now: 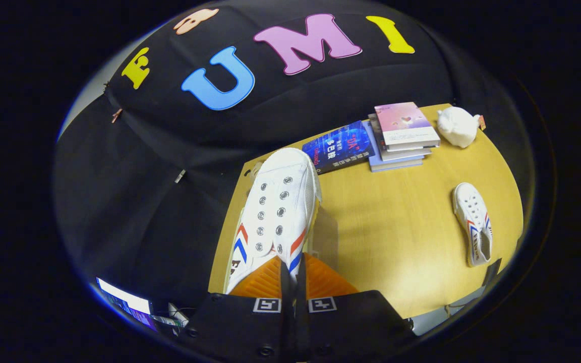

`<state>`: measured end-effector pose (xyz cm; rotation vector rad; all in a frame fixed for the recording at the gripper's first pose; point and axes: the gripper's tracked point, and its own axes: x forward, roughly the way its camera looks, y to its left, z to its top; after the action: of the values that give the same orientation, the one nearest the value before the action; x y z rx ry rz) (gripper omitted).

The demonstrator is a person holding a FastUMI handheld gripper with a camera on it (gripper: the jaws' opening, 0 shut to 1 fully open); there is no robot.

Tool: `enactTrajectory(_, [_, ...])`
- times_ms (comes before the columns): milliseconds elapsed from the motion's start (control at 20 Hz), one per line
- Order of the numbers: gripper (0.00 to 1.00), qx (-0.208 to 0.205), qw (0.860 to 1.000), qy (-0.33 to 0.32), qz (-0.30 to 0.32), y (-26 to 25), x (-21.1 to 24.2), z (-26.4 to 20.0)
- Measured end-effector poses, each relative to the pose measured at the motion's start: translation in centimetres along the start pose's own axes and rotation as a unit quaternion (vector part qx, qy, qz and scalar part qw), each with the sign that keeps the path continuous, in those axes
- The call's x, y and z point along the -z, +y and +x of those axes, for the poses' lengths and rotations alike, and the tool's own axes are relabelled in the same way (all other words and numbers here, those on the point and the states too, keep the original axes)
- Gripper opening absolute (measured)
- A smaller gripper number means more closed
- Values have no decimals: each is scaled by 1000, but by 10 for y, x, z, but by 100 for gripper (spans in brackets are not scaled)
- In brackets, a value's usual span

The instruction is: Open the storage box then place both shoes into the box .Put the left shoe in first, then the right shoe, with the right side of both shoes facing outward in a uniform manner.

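Yellow desk [396, 237] fills the frame's right, and the fingers [293, 282] at bottom centre pinch one white shoe [278, 212] by its side, lifted. Second shoe [474, 222] lies far right; neither looks boxed yet.

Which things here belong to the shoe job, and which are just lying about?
Job:
- shoe held off the table, fingers shut on its side
- second shoe lying on the table

Lying about:
- stack of books
- dark blue book
- white plush toy
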<state>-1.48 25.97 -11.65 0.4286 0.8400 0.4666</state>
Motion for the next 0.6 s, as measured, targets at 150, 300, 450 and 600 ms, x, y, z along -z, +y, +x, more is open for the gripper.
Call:
enactTrajectory(150, [5,-7,1000,20,8,26,16,28])
enactTrajectory(300, [5,-3,999,50,-4,42,39,56])
enactTrajectory(450, [5,18,996,80,-20,44,64,84])
enactTrajectory(600, [5,46,993,109,-28,39,87,111])
